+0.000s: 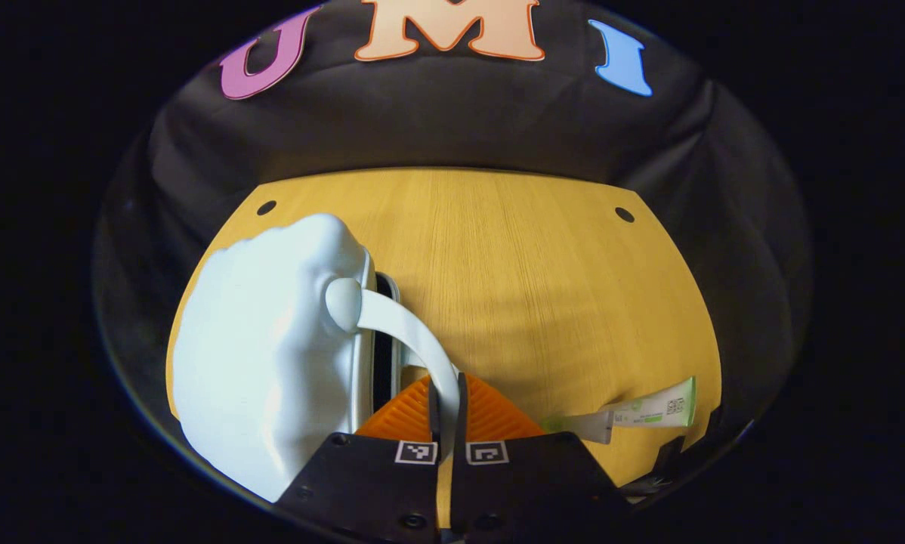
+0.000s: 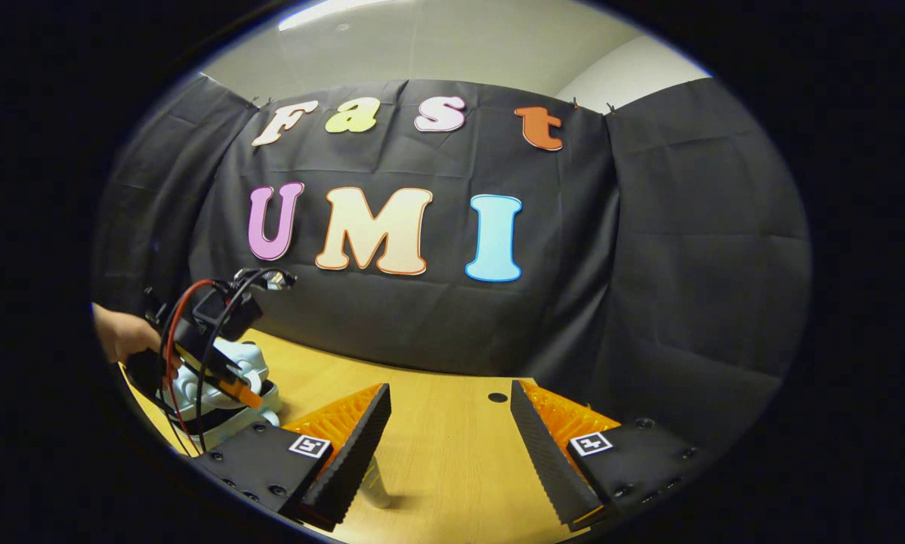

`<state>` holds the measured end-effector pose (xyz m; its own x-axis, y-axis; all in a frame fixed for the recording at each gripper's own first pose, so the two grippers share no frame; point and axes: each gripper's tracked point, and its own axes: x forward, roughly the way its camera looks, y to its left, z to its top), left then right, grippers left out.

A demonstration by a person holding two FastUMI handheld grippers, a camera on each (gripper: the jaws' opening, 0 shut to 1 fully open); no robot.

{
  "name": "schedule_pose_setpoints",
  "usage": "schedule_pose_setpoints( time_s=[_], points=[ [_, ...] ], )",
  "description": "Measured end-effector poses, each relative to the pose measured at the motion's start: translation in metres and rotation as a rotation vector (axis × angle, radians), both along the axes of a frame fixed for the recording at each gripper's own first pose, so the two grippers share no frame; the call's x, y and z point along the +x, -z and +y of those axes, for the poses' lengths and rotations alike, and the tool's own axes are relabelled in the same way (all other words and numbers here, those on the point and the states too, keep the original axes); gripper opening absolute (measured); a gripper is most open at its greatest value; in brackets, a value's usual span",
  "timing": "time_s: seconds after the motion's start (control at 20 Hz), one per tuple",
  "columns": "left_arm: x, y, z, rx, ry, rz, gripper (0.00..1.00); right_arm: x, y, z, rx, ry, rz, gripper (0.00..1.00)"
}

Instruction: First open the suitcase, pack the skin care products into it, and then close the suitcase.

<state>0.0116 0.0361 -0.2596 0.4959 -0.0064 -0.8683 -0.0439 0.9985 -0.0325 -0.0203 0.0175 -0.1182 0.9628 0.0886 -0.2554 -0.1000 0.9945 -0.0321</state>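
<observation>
A pale blue suitcase (image 1: 264, 355) stands on the wooden table (image 1: 528, 272) at the left in the left gripper view. A narrow dark gap runs between its two shells. Its curved handle (image 1: 407, 325) arches down into my left gripper (image 1: 446, 393), which is shut on it. A white-and-green skin care tube (image 1: 641, 414) lies on the table to the right of those fingers. In the right gripper view my right gripper (image 2: 449, 453) hangs open above the table with nothing between its fingers. A pale tube end (image 2: 375, 483) peeks out beneath its left finger. Far left, a hand (image 2: 120, 336) holds the left gripper (image 2: 211, 340) over the suitcase (image 2: 222, 389).
Two dark round holes (image 1: 624, 214) mark the table's far corners. Black cloth walls close the booth behind and to the right. Bare wood stretches between the suitcase and the tube.
</observation>
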Motion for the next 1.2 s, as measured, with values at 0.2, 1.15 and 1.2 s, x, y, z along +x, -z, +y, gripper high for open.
schedule_pose_setpoints(
  time_s=[0.2, 1.15, 1.2],
  points=[
    [0.005, -0.035, 0.002, 0.019, 0.006, -0.062, 0.00, 0.005, 0.000, 0.010, 0.025, -0.021, -0.002, 0.99],
    [0.001, -0.174, 0.199, 0.196, -0.121, -0.269, 0.00, 0.009, 0.002, 0.103, 0.069, -0.136, 0.003, 0.99],
    [-0.002, -0.178, 0.214, 0.213, -0.132, -0.276, 0.00, 0.009, 0.002, 0.110, 0.073, -0.140, 0.004, 0.99]
  ],
)
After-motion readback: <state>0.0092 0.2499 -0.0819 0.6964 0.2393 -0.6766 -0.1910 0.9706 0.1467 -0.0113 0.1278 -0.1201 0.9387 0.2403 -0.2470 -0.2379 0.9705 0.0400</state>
